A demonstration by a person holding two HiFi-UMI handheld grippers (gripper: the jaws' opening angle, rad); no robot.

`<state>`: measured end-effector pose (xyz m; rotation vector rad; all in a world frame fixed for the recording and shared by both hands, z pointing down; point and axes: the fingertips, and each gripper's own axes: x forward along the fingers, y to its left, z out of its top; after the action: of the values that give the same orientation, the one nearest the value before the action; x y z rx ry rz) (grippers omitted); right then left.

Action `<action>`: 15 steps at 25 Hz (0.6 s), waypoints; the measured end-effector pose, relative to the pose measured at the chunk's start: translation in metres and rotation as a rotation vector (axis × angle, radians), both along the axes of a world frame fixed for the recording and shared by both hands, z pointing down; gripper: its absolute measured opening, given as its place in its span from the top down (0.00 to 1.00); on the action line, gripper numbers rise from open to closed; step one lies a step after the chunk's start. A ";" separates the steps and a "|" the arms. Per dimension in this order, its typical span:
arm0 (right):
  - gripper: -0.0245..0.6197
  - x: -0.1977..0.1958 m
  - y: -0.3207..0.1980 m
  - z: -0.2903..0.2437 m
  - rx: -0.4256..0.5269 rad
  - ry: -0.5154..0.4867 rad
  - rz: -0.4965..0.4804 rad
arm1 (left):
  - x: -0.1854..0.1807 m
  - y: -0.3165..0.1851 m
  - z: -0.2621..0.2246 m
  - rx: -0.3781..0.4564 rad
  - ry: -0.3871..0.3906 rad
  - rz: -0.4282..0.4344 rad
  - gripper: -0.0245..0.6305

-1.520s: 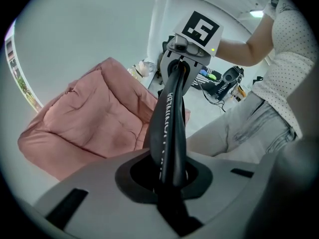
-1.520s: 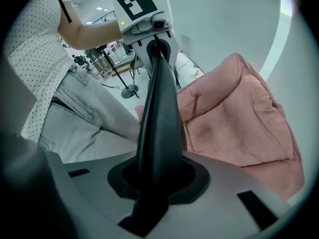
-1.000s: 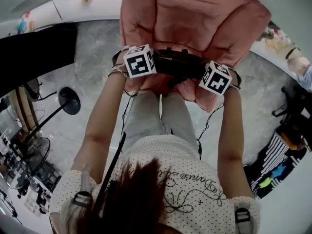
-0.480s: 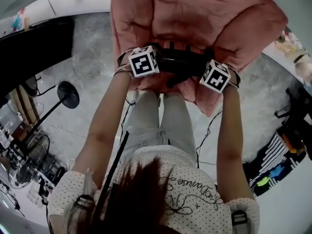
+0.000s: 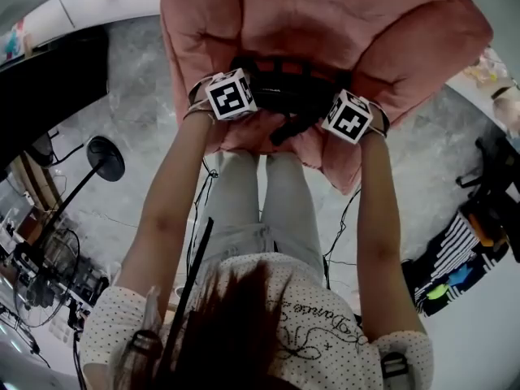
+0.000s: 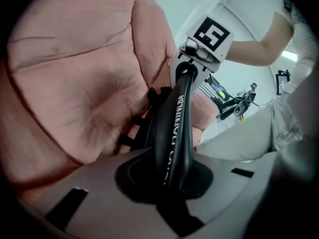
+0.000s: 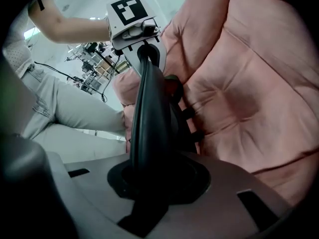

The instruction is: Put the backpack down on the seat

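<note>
- Black backpack [image 5: 296, 92] lay against the pink armchair [image 5: 341, 23] cushion, at the seat's near edge.
- Its padded strap [image 6: 175, 123] ran left to right between both claws.
- Left gripper [image 6: 169, 176]: jaws narrowly parted, clamped on the strap's left end.
- Right gripper [image 7: 149, 180]: likewise clamped on the right end.

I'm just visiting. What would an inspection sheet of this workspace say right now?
Surface: pink cushioned seat.
Job's things: black backpack over the seat, held by its strap; contact with the seat unclear.
Clutter: small equipment on the floor at left.
Grippers: left gripper and right gripper both shut on the strap.
Cables: thin black cable hangs beside the person's legs.
Surroundings: grey stone floor, black stand.
</note>
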<state>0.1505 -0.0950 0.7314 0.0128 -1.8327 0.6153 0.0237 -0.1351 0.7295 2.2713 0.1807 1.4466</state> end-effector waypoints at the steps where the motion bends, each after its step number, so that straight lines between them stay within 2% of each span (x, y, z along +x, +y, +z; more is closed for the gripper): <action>1: 0.83 0.000 -0.001 0.005 0.001 0.002 0.007 | 0.000 -0.001 0.007 0.002 0.000 0.000 0.89; 8: 0.82 0.005 -0.010 0.035 0.003 0.018 0.064 | 0.005 -0.011 0.034 0.000 0.033 -0.026 0.88; 15: 0.80 -0.001 -0.016 0.042 -0.043 0.051 0.102 | -0.002 -0.015 0.046 0.020 0.056 -0.089 0.86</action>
<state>0.1493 -0.1111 0.7733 0.0930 -1.7776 0.7203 0.0215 -0.1500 0.7759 2.3073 0.0811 1.3458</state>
